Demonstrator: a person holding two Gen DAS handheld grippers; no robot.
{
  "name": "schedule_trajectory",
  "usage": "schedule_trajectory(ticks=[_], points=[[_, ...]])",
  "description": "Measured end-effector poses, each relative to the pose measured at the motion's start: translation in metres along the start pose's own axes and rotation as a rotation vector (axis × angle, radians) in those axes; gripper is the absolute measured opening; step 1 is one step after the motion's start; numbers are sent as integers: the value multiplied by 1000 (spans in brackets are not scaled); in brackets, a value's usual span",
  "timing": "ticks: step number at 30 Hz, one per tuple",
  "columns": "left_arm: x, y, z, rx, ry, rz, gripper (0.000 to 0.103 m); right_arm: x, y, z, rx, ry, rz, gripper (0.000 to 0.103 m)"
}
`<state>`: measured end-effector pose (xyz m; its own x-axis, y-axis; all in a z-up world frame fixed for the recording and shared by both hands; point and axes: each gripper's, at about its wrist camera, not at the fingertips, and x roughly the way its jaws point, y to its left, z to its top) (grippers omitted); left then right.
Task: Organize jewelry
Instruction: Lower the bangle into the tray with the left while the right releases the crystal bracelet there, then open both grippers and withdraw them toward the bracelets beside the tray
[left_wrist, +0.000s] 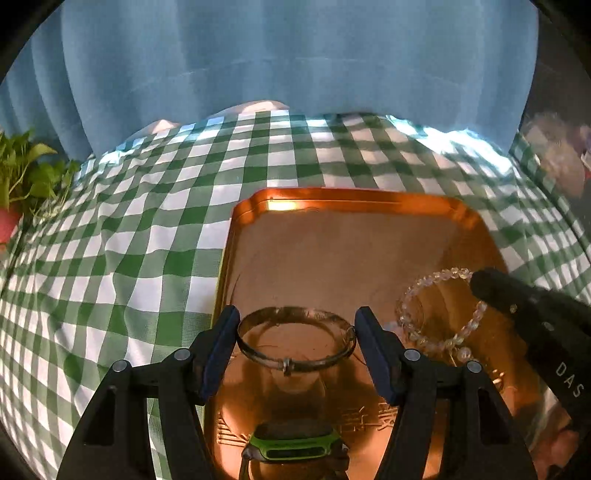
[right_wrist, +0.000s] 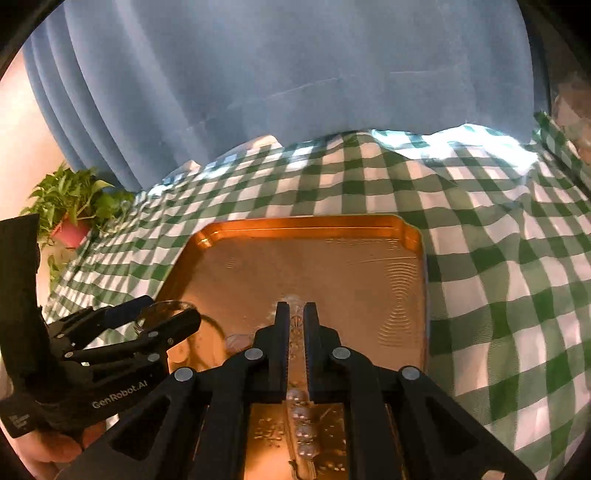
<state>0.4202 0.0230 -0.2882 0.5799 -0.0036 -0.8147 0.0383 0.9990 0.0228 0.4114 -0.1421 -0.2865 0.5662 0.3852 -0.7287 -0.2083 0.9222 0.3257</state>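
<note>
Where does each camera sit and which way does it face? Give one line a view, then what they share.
Left wrist: rides the left gripper, facing forward over the silver bangle its fingers clamp; right gripper enters at right.
Right wrist: rides the right gripper, shut on the bead bracelet; left gripper at left.
Shared: copper tray, checked cloth, blue curtain, potted plant.

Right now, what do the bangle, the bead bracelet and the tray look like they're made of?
The bangle looks like thin silvery metal, dulled, with a small clasp at the front. The bead bracelet looks like clear glass or crystal, possibly plastic: round see-through beads catching light. The tray looks like copper-toned metal, glossy, with a raised rim and embossed patterns.
</note>
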Motion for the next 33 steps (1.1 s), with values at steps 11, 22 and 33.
schedule_trajectory(ticks=[11, 22, 33], points=[[-67, -12, -17, 59, -127, 18, 85, -35, 3, -10, -49, -31, -11, 62], [-170, 6, -123, 36, -108, -1, 90, -140, 29, -108, -87, 1, -77, 102], [-221, 25, -199, -29, -98, -13, 91, -219, 48, -183, -35, -42, 9, 92]])
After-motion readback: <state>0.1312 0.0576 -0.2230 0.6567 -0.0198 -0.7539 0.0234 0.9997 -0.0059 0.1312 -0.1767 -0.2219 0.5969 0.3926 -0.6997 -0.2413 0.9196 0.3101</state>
